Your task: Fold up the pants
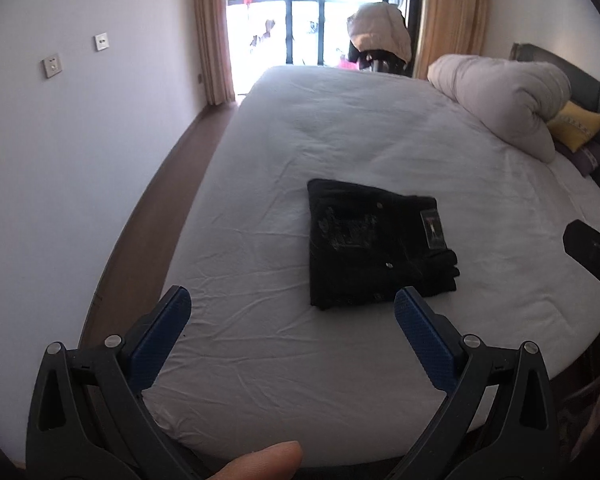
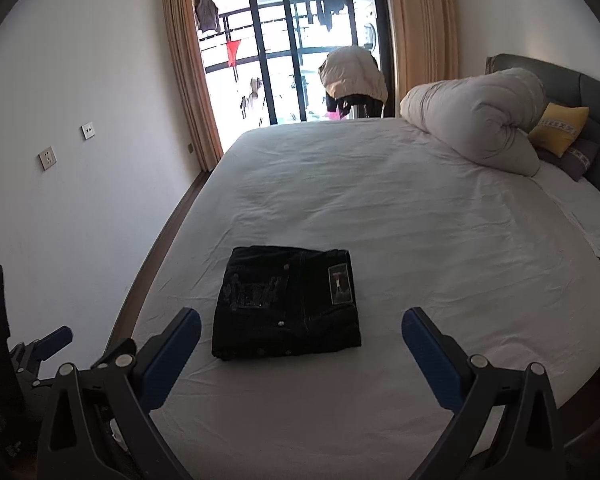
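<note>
Folded black pants point(image 2: 287, 304) on bed point(image 2: 380, 200); right gripper point(image 2: 301, 330) fingers point(image 2: 428, 356) spread.

Both views sit at the near edge of the bed point(image 1: 340, 128), looking forward along their own fingers toward the glass balcony door point(image 2: 300, 40) at twelve o'clock. The left wrist view rides closer and lower, with the folded black pants point(image 1: 376, 240) at about one o'clock past its right pad. The right wrist view stands farther back and higher, the pants point(image 2: 288, 304) near twelve o'clock. They share the white mattress, the rolled duvet point(image 2: 476, 120) at two o'clock, and the left wall's sockets point(image 1: 52, 66). Each catches the other device at its frame edge.
</note>
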Demonstrator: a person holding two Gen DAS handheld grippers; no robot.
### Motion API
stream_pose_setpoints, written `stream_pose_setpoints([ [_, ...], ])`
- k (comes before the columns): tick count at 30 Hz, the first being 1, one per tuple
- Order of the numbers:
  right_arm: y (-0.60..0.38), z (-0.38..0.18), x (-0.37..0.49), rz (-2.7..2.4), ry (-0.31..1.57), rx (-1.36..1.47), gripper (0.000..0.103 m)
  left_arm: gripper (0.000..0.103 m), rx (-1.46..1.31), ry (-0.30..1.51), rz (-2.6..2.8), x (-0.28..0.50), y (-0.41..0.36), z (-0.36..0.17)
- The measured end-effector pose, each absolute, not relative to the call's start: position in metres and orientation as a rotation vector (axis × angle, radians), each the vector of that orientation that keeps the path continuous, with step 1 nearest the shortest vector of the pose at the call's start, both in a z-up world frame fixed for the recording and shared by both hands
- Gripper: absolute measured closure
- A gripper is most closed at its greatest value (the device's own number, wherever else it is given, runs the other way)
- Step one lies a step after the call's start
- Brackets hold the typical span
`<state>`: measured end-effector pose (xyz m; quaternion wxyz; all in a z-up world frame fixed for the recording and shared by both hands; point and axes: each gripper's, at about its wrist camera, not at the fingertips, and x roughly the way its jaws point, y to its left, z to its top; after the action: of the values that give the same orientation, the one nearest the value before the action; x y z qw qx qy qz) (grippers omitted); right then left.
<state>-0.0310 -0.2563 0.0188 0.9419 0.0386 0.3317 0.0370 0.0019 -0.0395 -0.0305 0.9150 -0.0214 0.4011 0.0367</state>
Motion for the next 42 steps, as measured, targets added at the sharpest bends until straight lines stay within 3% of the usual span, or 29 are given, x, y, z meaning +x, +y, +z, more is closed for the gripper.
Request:
stream_pose_setpoints([
  [9,-0.264,0.014,-0.028,0.057,0.687,0.089,0.0,0.0,-0.016,0.89,0.038,0.021,-0.05,-0.055],
  [31,-0.253,-0.017,-0.013,0.02,0.845,0.026,0.0,0.0,-0.026,0.903,0.047,0.029,-0.042,-0.057],
  [42,-0.254,-0.016,-0.015,0.023,0.838,0.033,0.0,0.0,-0.034,0.916,0.044,0.031,-0.043,-0.061],
])
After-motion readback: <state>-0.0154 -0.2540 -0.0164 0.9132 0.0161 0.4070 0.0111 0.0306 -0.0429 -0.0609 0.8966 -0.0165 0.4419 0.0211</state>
